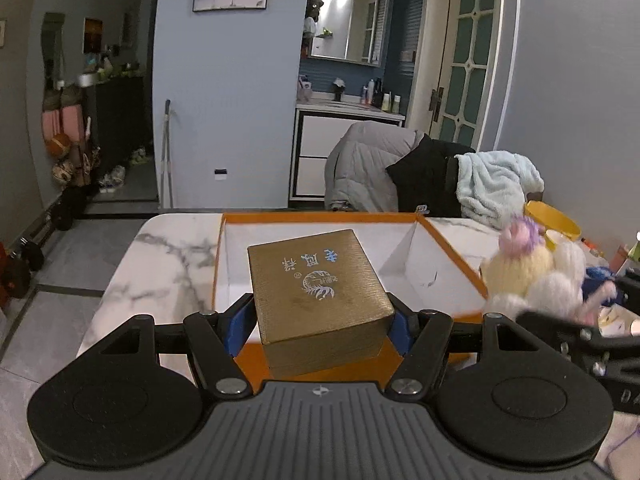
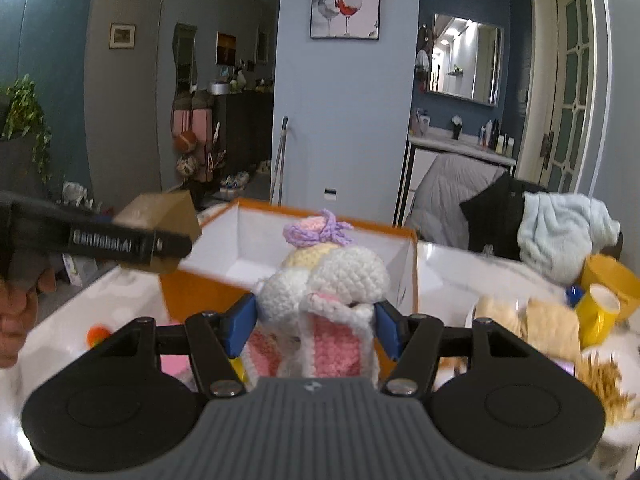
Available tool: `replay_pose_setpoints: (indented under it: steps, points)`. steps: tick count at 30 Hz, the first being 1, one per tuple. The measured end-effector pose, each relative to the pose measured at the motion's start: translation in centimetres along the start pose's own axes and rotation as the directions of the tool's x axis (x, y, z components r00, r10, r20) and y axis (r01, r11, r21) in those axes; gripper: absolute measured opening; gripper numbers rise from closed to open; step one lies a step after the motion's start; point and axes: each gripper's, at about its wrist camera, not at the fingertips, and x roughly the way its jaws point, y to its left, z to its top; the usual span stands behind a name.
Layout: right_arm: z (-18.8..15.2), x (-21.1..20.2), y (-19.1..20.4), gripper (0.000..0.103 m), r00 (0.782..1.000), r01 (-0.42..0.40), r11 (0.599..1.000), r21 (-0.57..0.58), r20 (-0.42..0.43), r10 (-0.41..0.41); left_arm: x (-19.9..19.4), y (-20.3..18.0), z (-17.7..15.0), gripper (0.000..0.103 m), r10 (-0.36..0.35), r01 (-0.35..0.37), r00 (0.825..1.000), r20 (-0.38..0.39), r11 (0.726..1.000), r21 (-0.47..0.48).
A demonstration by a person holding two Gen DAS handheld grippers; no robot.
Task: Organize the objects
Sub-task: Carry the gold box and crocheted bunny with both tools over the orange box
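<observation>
My left gripper is shut on a gold gift box with blue lettering and holds it above the near edge of an open orange box with a white inside. My right gripper is shut on a crocheted bunny toy, white and pink with a purple bow, held in front of the orange box. The toy shows at the right of the left wrist view. The gold box and left gripper show at the left of the right wrist view.
The orange box sits on a white marble table. Yellow cups, snack packets and small items lie on the table's right side. A chair draped with clothes stands behind the table. A small orange thing lies at the left.
</observation>
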Motion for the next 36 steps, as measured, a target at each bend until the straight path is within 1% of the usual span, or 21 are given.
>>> replay_pose_setpoints:
  steps: [4,6,9,12,16,18,23,31,33,36]
  points:
    - [3.8,2.6,-1.2,0.064,1.000,0.004,1.000,0.010,0.008,-0.004,2.5,0.0,2.3,0.078,0.010,-0.009,0.999,-0.032,1.000,0.030]
    - [5.4,4.2,-1.9,0.064,1.000,0.000,1.000,0.030,-0.001,0.000,4.0,0.2,3.1,0.078,-0.002,0.005,0.997,-0.071,0.999,0.032]
    - [7.3,7.2,-3.2,0.064,0.998,-0.024,0.996,0.081,-0.048,0.028,6.2,0.6,3.6,0.078,-0.003,0.007,0.992,-0.125,1.000,0.028]
    - [8.4,10.5,-4.0,0.064,0.993,-0.038,0.990,0.136,-0.110,0.054,8.3,1.0,3.6,0.078,0.003,0.000,0.986,-0.168,1.000,0.020]
    - [8.3,14.5,-4.6,0.064,0.978,-0.042,0.976,0.213,-0.190,0.083,10.3,0.6,3.0,0.078,0.026,-0.013,0.976,-0.217,0.998,0.060]
    - [7.9,15.9,-4.5,0.064,0.970,-0.040,0.970,0.241,-0.223,0.095,11.2,0.7,2.6,0.078,0.023,-0.010,0.970,-0.243,0.998,0.054]
    - [6.2,18.8,-4.4,0.064,0.947,-0.026,0.959,0.281,-0.300,0.114,12.4,1.0,1.6,0.077,0.040,-0.025,0.957,-0.287,0.998,0.058]
    - [4.5,21.2,-3.8,0.064,0.913,-0.019,0.947,0.320,-0.381,0.147,14.0,1.0,0.6,0.077,0.064,-0.035,0.934,-0.351,0.995,0.088]
    - [4.1,21.7,-3.7,0.064,0.903,-0.013,0.944,0.331,-0.401,0.153,14.3,0.7,0.5,0.077,0.096,-0.054,0.931,-0.353,0.990,0.127]
    - [3.7,22.2,-3.3,0.064,0.890,-0.002,0.946,0.325,-0.431,0.150,14.6,0.3,0.4,0.077,0.123,-0.066,0.924,-0.361,0.984,0.167]
